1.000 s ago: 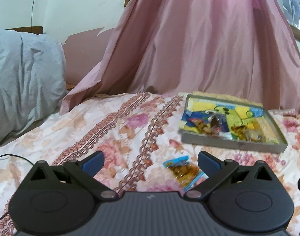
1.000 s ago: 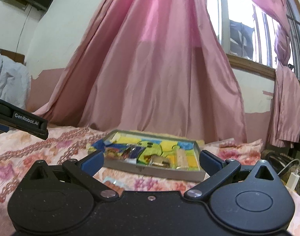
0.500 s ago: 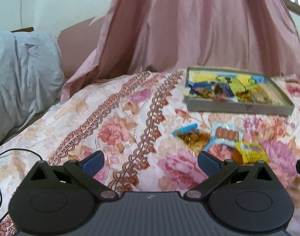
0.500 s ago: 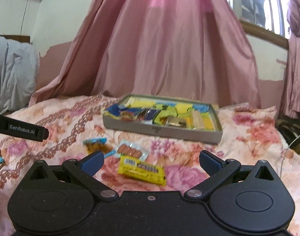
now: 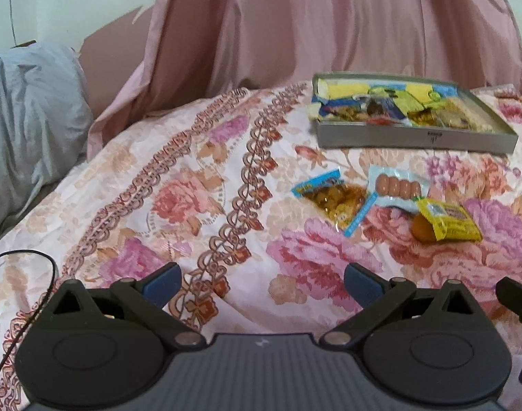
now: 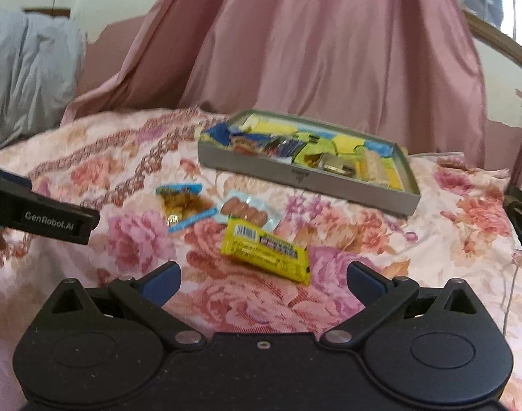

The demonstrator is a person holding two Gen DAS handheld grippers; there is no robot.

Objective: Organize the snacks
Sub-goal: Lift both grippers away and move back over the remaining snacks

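Partly done: the grey tray (image 6: 305,179) already holds several snacks. Three remain loose on the bed (image 5: 199,185), ahead of both claws: yellow packet (image 6: 265,251) nearest the right claw (image 6: 263,282), sausage pack (image 6: 247,211), blue-edged chip bag (image 6: 182,203). The left claw (image 5: 262,284) and the right one are both spread, holding nothing.

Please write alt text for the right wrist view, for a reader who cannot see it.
The open right gripper hovers above a yellow snack packet on a floral bedspread. Behind lie a sausage packet and a blue-edged packet, then a grey tray of snacks before a pink curtain.
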